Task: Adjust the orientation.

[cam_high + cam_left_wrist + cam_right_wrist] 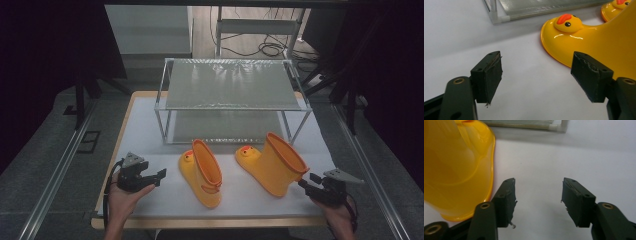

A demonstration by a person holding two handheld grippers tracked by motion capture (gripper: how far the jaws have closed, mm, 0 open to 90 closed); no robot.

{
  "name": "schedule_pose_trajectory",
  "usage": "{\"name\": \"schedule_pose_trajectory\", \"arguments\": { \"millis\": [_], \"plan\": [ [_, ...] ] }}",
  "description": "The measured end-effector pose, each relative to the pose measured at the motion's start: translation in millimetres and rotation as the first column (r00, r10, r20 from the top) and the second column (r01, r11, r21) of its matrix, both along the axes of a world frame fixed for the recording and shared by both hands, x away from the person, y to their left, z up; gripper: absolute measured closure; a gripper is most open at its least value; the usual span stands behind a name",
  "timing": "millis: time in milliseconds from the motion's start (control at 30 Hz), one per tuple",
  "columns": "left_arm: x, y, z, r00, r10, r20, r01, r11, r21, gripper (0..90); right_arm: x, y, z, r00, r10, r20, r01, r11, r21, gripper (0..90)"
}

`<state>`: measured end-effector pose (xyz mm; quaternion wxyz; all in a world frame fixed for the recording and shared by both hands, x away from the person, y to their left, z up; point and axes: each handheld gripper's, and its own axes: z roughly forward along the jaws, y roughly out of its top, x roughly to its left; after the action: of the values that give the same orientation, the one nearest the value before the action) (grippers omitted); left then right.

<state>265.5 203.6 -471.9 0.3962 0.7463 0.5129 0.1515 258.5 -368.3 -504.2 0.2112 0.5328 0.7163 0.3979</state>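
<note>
Two yellow boots, left boot [202, 172] and right boot [275, 162], lay near the rack [232, 102]; left gripper [159, 176] and right gripper [306, 182] gaped empty beside them; step judged: approach; next: close on boot rims.

Two yellow rubber boots, glossy, each with a duck face on the toe: orange beak, black eye.

Left boot [202, 172] lies on its side near the middle of the table's near edge, toe toward the far side, orange-rimmed opening facing right and slightly up, shaft running back toward the near edge.

Right boot [274, 161] sits right of it, apart from it, tilted, toe pointing left and far, shaft leaning toward the table's near right corner.
</note>
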Motion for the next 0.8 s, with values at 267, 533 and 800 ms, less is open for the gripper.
{"name": "schedule_pose_trajectory", "arguments": {
  "millis": [267,533,800],
  "plan": [
    [-3.3,-4.9,-3.5,0.9998,-0.019,0.000,0.019,0.9997,0.017,33.9,2.3,-3.9,-4.3,0.9992,0.036,-0.016,-0.035,0.9993,0.011,56.2],
    [-10.2,-3.0,-3.4,0.9998,-0.019,-0.002,0.019,0.9988,0.044,38.1,-4.7,5.2,2.6,0.9976,0.069,-0.006,-0.069,0.9976,0.002,66.8],
    [-6.5,-14.1,-4.9,0.9971,-0.075,-0.013,0.075,0.9969,0.023,34.6,-44.8,23.8,7.6,0.9839,0.174,0.040,-0.171,0.9828,-0.069,82.3]
  ]
}}
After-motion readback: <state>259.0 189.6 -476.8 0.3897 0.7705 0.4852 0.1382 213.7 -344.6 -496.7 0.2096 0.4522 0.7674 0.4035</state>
